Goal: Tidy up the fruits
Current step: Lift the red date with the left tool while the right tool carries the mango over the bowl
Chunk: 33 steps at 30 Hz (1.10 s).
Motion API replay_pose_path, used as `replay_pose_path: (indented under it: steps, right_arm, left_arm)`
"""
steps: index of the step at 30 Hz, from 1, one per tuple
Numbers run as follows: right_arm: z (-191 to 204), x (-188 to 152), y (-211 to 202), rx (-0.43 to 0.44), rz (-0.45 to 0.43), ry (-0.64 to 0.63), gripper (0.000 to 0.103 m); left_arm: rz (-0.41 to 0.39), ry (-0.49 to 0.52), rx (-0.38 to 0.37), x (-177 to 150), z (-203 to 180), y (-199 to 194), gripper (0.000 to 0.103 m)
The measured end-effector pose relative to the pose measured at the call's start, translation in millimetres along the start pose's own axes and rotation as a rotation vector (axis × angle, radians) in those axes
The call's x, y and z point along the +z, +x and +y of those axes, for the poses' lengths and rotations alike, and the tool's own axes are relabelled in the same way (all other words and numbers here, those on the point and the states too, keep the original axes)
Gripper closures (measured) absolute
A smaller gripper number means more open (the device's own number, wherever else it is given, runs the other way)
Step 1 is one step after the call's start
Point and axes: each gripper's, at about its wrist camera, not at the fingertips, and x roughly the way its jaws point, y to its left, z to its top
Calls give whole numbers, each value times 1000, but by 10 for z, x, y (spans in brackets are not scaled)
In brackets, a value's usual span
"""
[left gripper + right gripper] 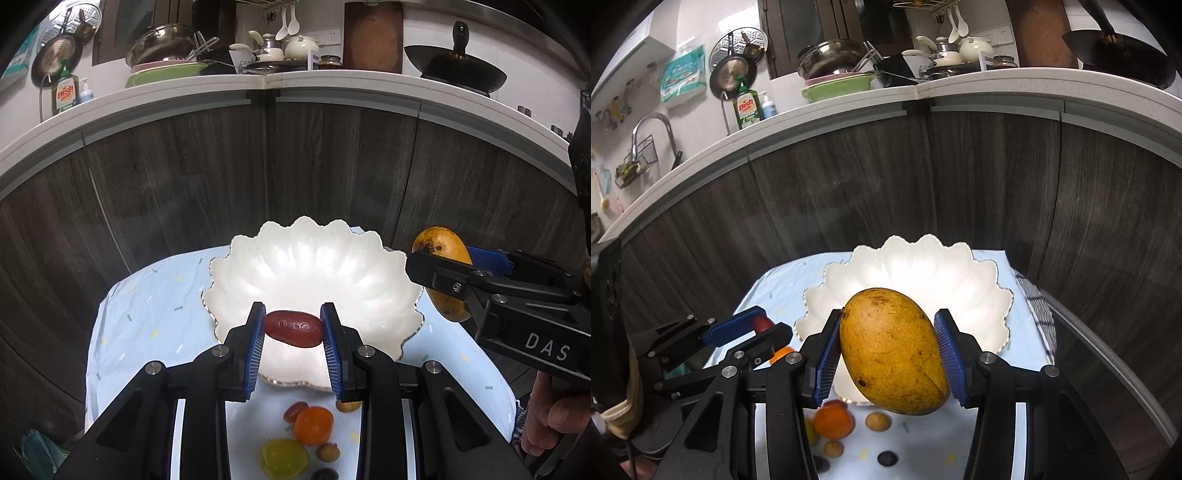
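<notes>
Two grippers are loaded, each over the near edge of the same dish. The left gripper (293, 330) has its blue ribbed pads pressed on the two ends of a dark red oblong fruit (293, 329), which lies crosswise between them, slightly tilted, above the near rim of the white scalloped bowl (314, 266). The right gripper (888, 350) clamps a large yellow mango (892, 350) by its sides; the mango stands roughly upright, brown-speckled, and hangs in front of the bowl's near rim in the right wrist view. From the left wrist view the mango sits off the bowl's right edge, held above the cloth. The bowl's inside, so far as it shows, holds no fruit. It rests on a pale blue cloth (147, 314) with small coloured dashes. On the cloth nearer than the bowl lie an orange (313, 424), a small red fruit (294, 411) touching it, a yellow-green fruit (283, 458), two small tan round fruits (327, 451) and a dark round one at the frame's bottom edge. Behind the table run dark wood cabinet fronts under a white counter (258, 79) crowded with pots and dishes.
</notes>
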Motion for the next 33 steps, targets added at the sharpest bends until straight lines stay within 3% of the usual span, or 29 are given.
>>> replay_pose_path:
  steps: [33]
  right_arm:
    - [-490, 66, 872, -50, 66, 107, 53]
  left_arm:
    - [72, -5, 16, 168, 152, 877, 73]
